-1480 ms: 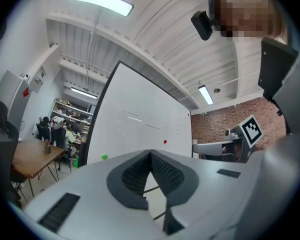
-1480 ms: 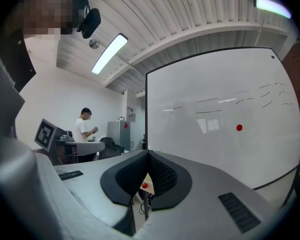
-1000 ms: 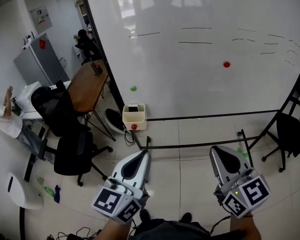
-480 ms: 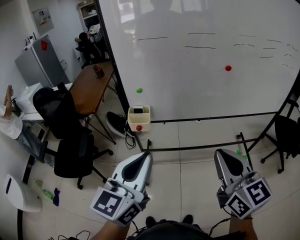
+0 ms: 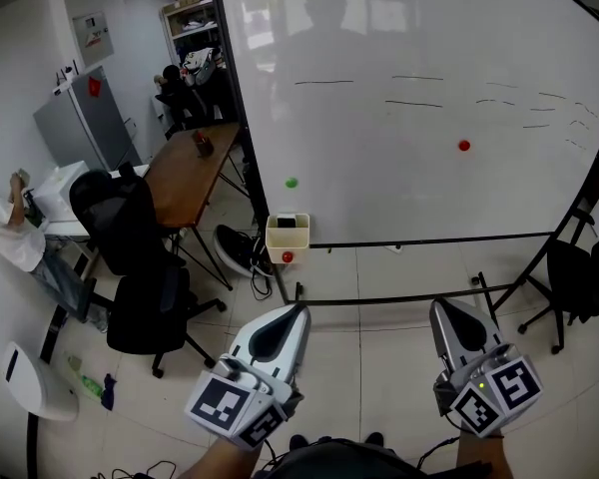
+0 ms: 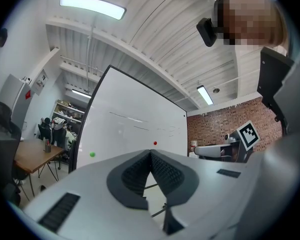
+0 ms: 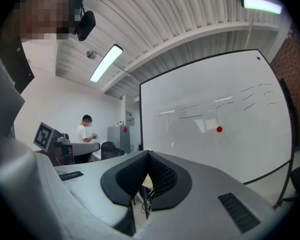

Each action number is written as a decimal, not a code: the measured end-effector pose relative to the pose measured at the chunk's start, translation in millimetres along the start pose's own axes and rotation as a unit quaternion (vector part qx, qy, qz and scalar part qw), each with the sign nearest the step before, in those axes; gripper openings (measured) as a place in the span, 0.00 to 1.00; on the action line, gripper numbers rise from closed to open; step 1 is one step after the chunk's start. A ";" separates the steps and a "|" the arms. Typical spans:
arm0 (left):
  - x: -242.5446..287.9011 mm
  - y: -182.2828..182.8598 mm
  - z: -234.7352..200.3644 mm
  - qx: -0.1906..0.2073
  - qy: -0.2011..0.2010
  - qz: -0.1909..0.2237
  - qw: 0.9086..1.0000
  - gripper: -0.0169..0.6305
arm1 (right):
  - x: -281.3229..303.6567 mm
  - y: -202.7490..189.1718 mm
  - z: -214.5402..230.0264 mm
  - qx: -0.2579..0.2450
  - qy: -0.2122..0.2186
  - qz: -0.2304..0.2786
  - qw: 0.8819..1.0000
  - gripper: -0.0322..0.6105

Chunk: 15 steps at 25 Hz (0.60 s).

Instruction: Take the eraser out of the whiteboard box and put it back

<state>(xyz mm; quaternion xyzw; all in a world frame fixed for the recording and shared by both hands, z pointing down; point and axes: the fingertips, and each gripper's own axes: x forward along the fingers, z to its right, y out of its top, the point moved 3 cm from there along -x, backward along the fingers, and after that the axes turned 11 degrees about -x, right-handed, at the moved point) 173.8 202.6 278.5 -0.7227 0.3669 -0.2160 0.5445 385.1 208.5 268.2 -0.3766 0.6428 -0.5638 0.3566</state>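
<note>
eraser (image 5: 292, 222) sat in the whiteboard box (image 5: 276, 239), either due out or already back. left gripper (image 5: 299, 309) and right gripper (image 5: 438, 305) were closed empty, well short of it.

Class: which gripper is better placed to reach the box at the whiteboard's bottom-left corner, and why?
Probably left: the left gripper lines up with the box in the head view; the right gripper lies off to the side.

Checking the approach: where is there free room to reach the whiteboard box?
Bare tiled floor lies between the left tongs, the right tongs and the whiteboard stand's bar. Left of the box is crowded: black chairs, wooden table.
</note>
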 end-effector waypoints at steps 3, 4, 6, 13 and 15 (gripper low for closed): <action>-5.5 0.5 1.6 0.000 0.001 -0.001 1.000 0.07 | -2.9 3.3 -5.1 -0.002 0.001 0.002 1.000 0.08; -6.7 0.9 2.5 0.000 0.000 0.000 1.000 0.07 | -3.8 3.8 -6.4 -0.002 0.002 0.002 1.000 0.08; -8.7 1.0 3.9 0.000 -0.001 0.002 1.000 0.07 | -5.8 3.9 -8.1 -0.002 0.002 0.001 1.000 0.08; -14.7 0.9 5.0 -0.005 -0.003 0.004 1.000 0.07 | -10.0 5.3 -13.7 -0.005 -0.002 0.002 1.000 0.08; -14.9 0.8 4.8 -0.004 -0.004 0.003 1.000 0.07 | -9.6 6.2 -14.1 -0.006 -0.002 0.003 1.000 0.08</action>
